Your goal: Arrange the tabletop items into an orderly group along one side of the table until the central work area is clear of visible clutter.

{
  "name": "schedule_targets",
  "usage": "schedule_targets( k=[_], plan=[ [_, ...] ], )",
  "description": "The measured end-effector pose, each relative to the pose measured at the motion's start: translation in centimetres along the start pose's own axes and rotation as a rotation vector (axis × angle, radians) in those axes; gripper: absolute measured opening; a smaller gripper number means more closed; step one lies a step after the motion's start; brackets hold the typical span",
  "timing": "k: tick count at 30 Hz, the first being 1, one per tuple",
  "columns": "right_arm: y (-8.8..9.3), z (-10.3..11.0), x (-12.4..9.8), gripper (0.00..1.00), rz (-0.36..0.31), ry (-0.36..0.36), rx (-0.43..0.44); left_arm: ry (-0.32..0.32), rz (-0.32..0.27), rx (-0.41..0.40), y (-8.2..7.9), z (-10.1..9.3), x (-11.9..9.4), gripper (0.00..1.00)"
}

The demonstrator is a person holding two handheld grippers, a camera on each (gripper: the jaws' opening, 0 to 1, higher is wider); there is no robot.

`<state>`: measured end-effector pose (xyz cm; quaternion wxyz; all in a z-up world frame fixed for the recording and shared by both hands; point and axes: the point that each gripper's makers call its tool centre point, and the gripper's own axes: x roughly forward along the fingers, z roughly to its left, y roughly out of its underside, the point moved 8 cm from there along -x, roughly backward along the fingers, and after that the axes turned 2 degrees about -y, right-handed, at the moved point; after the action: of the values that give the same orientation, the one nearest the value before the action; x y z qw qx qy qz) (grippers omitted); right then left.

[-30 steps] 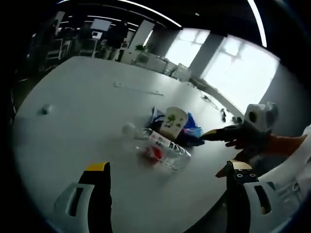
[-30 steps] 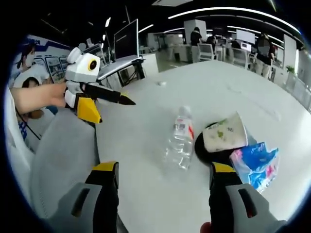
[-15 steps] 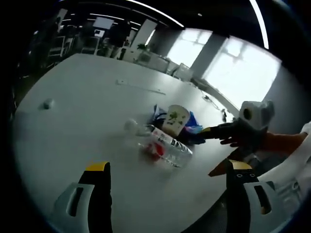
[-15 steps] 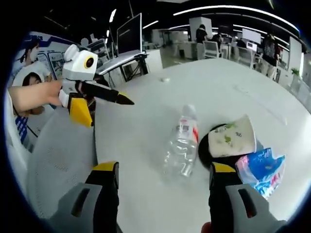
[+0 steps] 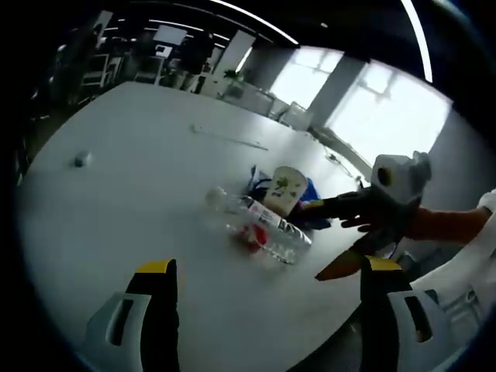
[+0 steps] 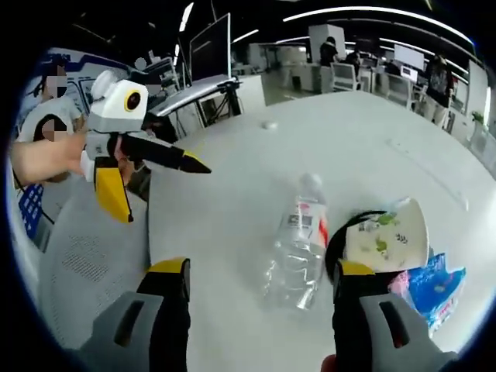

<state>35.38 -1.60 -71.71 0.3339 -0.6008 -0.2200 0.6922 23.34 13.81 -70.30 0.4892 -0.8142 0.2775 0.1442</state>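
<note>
A pale grey-white table carried a clear plastic bottle with a white cap and a red-and-white label. Beside it lay a cream paper cup printed with green leaves, a black round object and a bright blue packet. The left gripper was white with black jaws tipped yellow; the right gripper showed black and orange-yellow jaws.

We see a clear plastic bottle lying on its side on the white desk, a tipped paper cup just beside it, and a blue packet next to the cup.
</note>
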Motion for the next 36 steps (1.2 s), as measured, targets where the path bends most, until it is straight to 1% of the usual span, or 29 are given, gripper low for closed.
schedule_targets(
  k=[4,9,13,16,20,36],
  plan=[
    [-0.1,-0.4,0.5,0.7,0.005,0.006,0.026,0.0,0.0,-0.004,0.2,0.1,-0.1,0.95],
    [0.0,-0.7,1.4,0.68,0.022,0.011,0.037,0.001,0.002,-0.012,0.4,0.2,0.0,0.95],
    [0.0,-0.7,2.0,0.68,0.036,0.013,0.033,0.007,0.015,-0.01,0.6,0.2,0.0,0.95],
    [0.1,-0.7,2.4,0.68,0.047,0.016,0.038,0.002,0.008,-0.016,0.6,0.4,0.0,0.95],
    [0.2,-1.0,2.9,0.65,0.058,0.031,0.034,-0.002,0.003,-0.023,0.6,0.7,-0.2,0.95],
    [0.1,-1.6,4.9,0.63,0.095,0.064,0.025,-0.016,-0.006,-0.041,0.7,1.4,-0.7,0.95]
  ],
)
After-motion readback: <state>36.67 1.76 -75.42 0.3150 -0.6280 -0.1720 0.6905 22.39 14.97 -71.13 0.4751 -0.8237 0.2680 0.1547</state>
